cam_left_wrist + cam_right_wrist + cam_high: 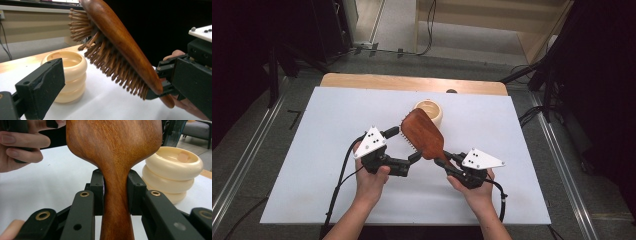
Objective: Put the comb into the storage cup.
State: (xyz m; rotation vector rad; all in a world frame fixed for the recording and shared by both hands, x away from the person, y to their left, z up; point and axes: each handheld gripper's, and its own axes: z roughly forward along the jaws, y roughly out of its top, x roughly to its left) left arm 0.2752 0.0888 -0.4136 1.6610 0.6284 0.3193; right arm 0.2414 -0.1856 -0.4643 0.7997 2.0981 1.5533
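White sheeting covers the bench (312,165), with a strip of bare wood showing along its far edge. I find two things of note on or over it.

Largest is the wooden hairbrush (424,134), held up off the bench near its middle, tilted, head toward the far edge and bristles (110,60) facing my left side. My right gripper (447,161) is clenched on the brush's narrow neck; in the right gripper view both jaws press flat against the handle (116,202) from either side.

Next, the cream ribbed cup (430,111) stands upright on the sheet just beyond the brush head, toward the far edge and near its centre. In the high view the brush overlaps its near rim; whether they touch I cannot tell. In the left gripper view a clear gap shows between bristles and cup (68,75).

My left gripper (409,145) sits left of the brush, jaws spread wide and grasping nothing. One jaw lies beside the bristled face; I cannot confirm contact.
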